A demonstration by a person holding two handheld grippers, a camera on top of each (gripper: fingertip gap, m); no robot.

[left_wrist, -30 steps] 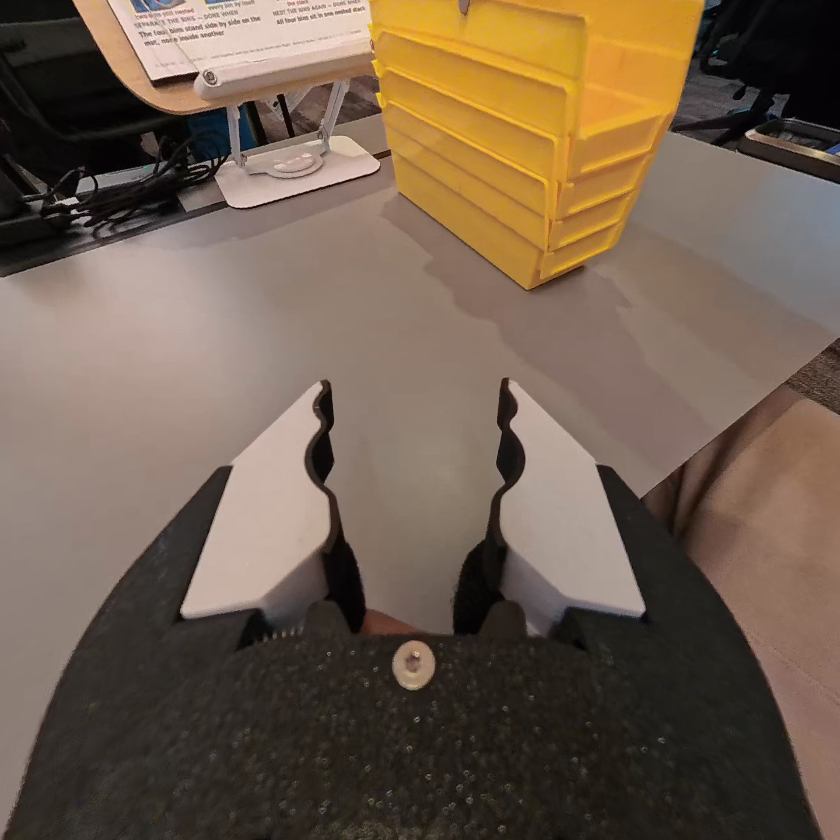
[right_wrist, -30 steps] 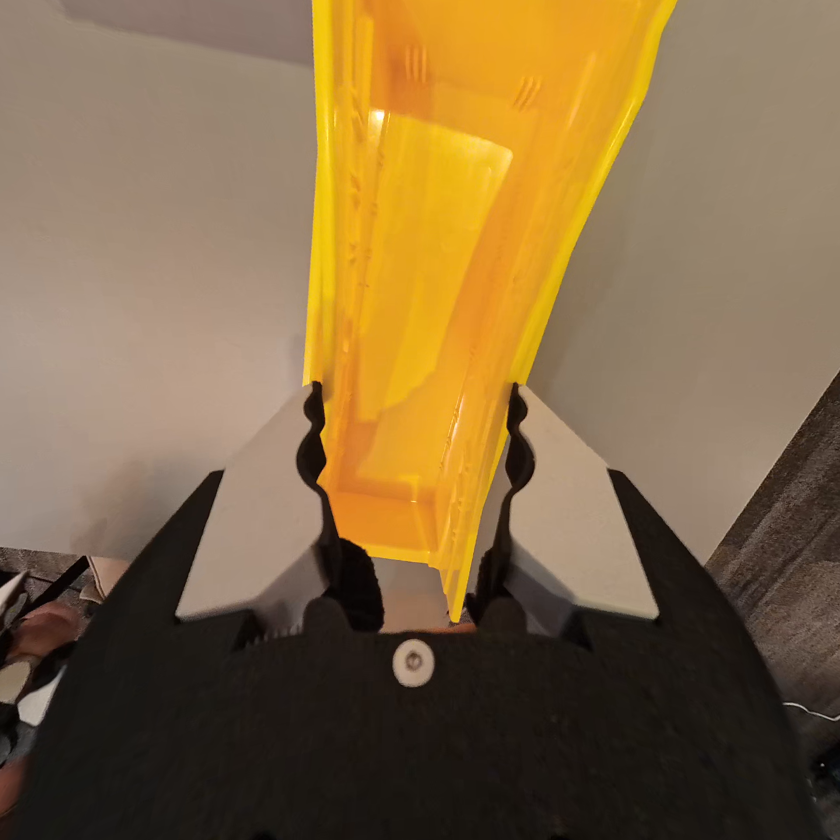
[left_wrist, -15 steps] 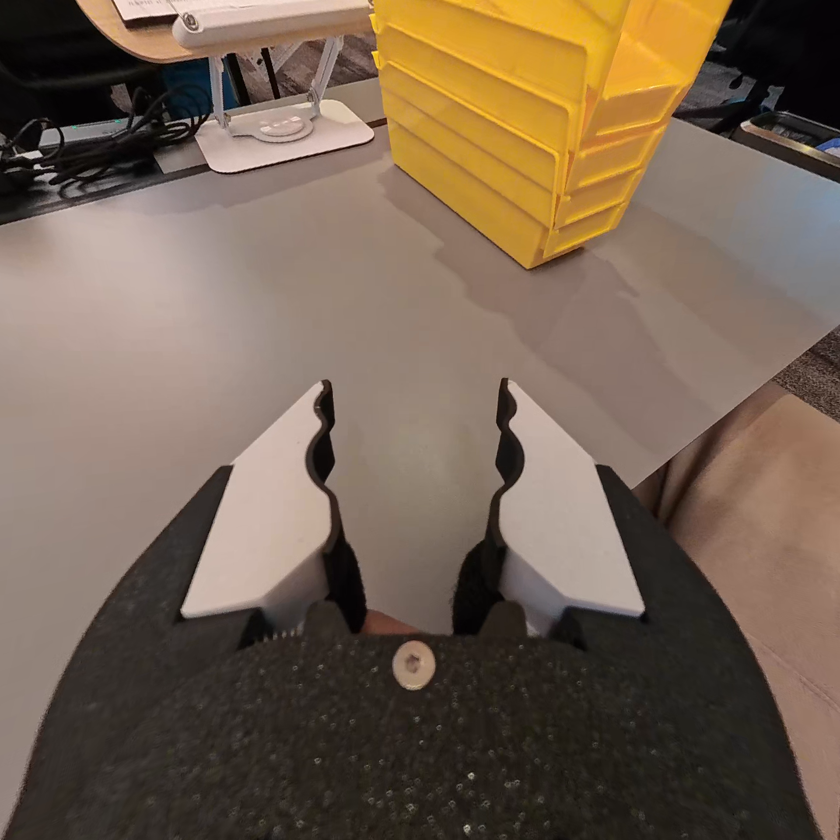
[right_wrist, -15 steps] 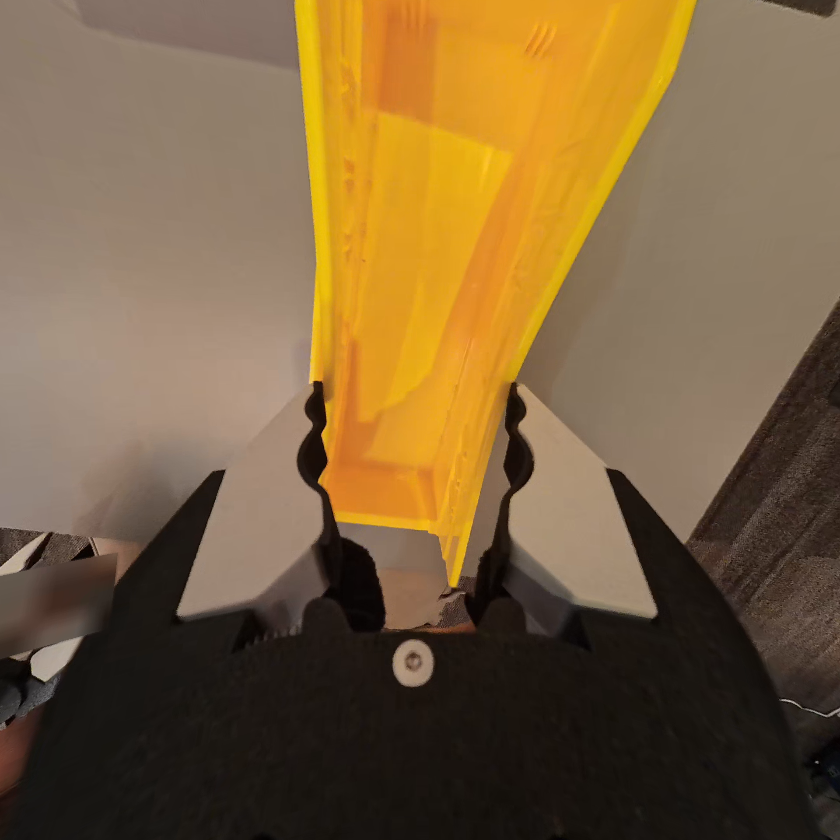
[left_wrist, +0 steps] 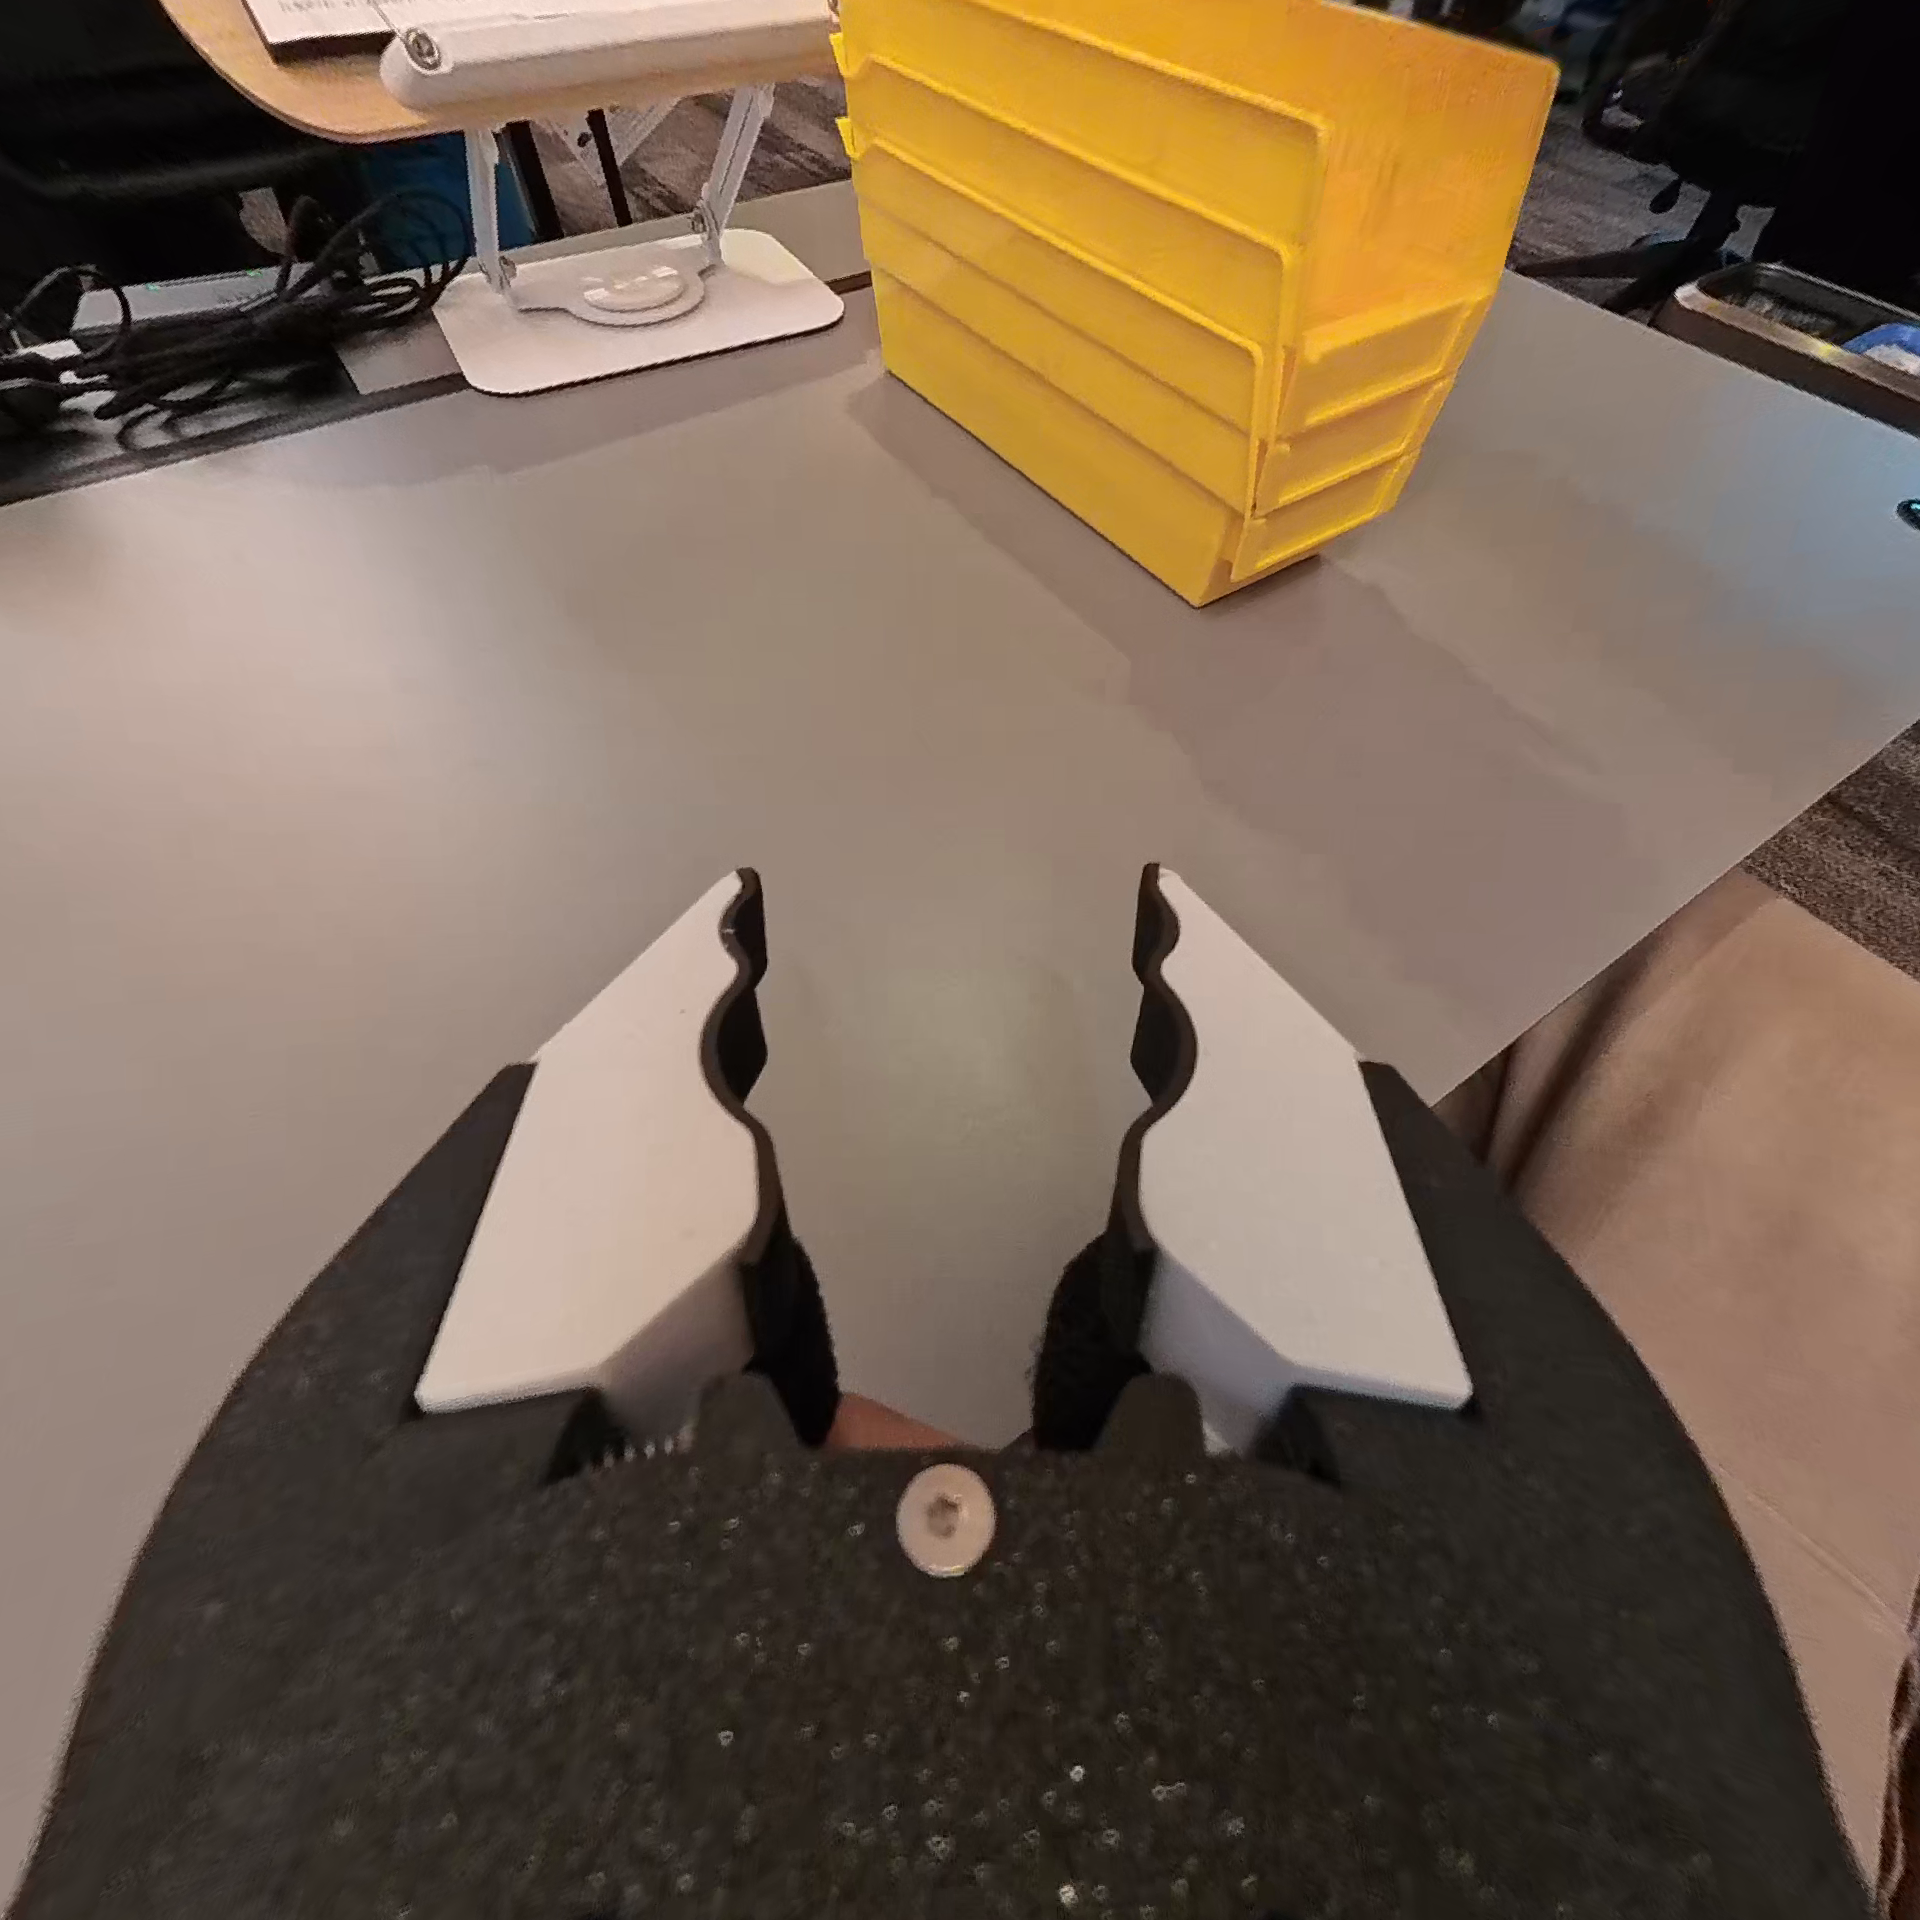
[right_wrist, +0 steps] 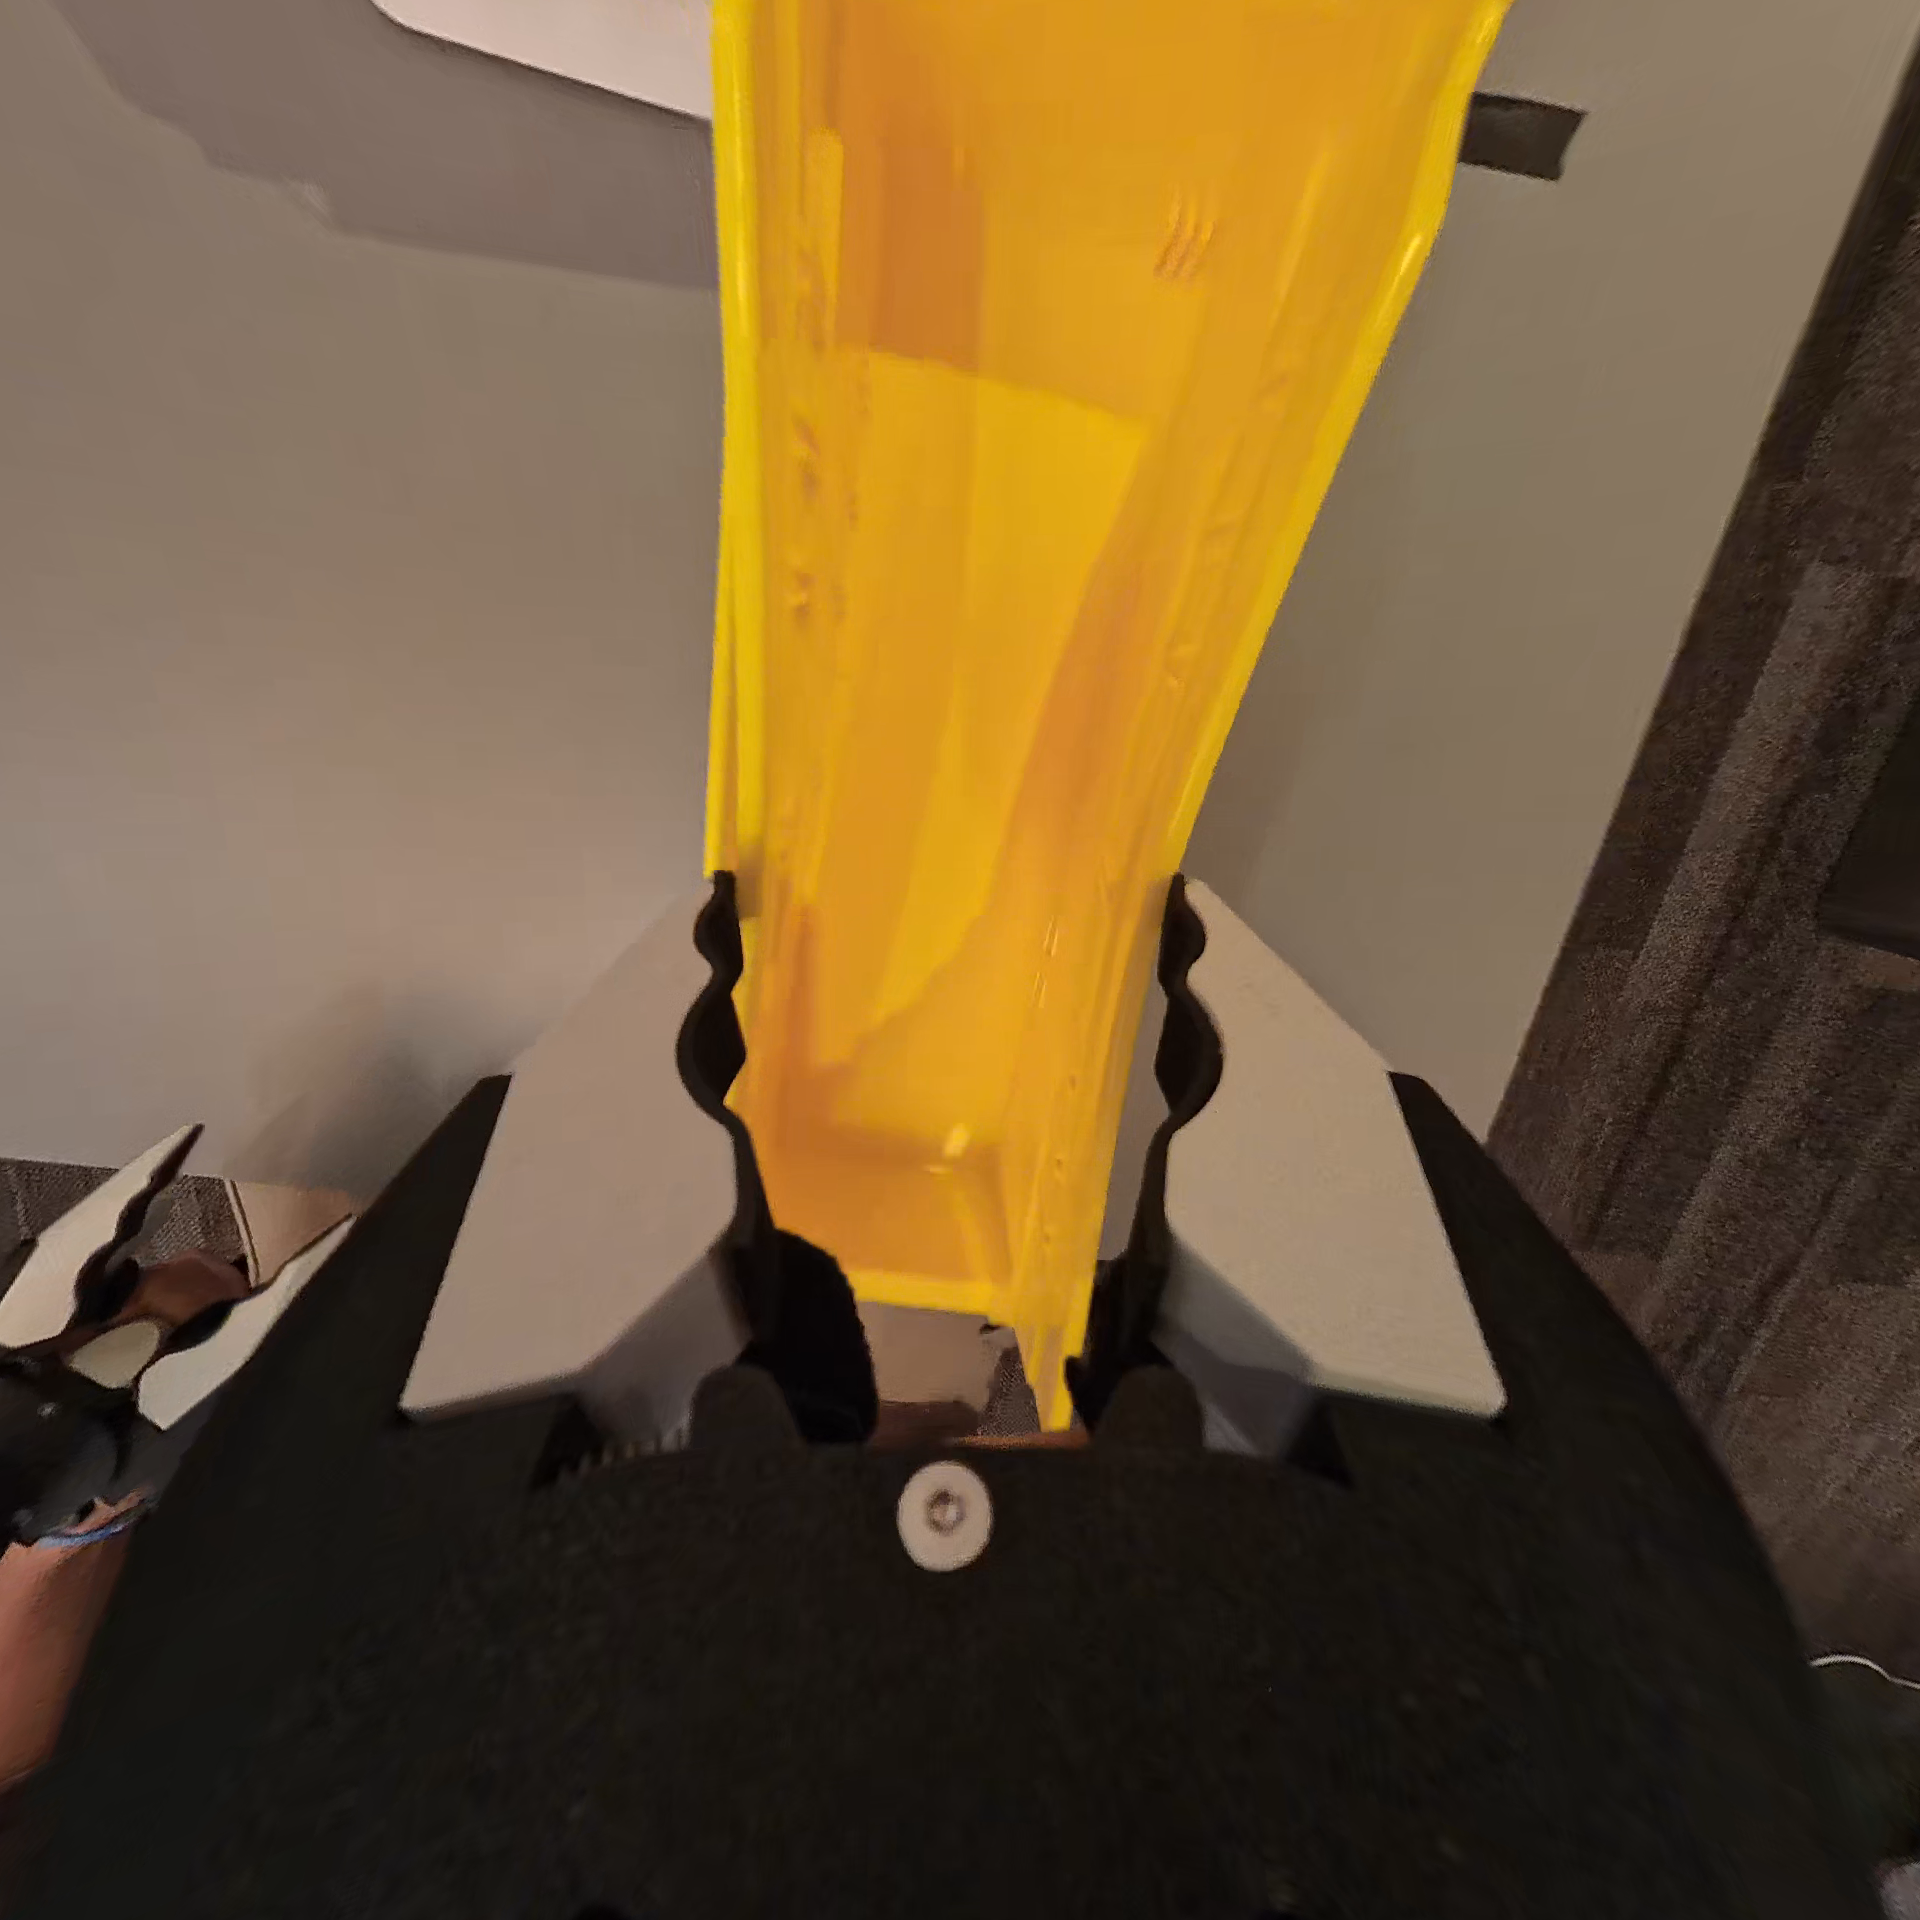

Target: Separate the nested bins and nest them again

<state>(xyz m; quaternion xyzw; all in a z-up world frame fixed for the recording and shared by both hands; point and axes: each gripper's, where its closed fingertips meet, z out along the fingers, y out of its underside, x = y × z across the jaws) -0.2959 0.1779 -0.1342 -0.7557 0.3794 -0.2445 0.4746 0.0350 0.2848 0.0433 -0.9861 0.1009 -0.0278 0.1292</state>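
A stack of several nested yellow bins [left_wrist: 1143,312] stands on the grey table [left_wrist: 520,727], far right in the left wrist view. My left gripper [left_wrist: 943,883] is open and empty above the table's near part, well short of the stack. The right wrist view looks down into the top bin [right_wrist: 987,623]. My right gripper [right_wrist: 945,894] is open, its jaws wide, with the bin's near end showing between them. I cannot tell whether a finger touches the bin. The left gripper also shows at the lower left of the right wrist view [right_wrist: 135,1278].
A white stand base [left_wrist: 634,312] holding a wooden board and a tangle of black cables [left_wrist: 208,332] sit behind the table at the left. The table's edge runs along the right, with a beige-clad leg [left_wrist: 1714,1195] and dark carpet [right_wrist: 1714,935] beyond it.
The left gripper has drawn back and turned, so the stack now sits farther off and more to the right. The right gripper has shifted over the bin, and the left gripper has come into its view.
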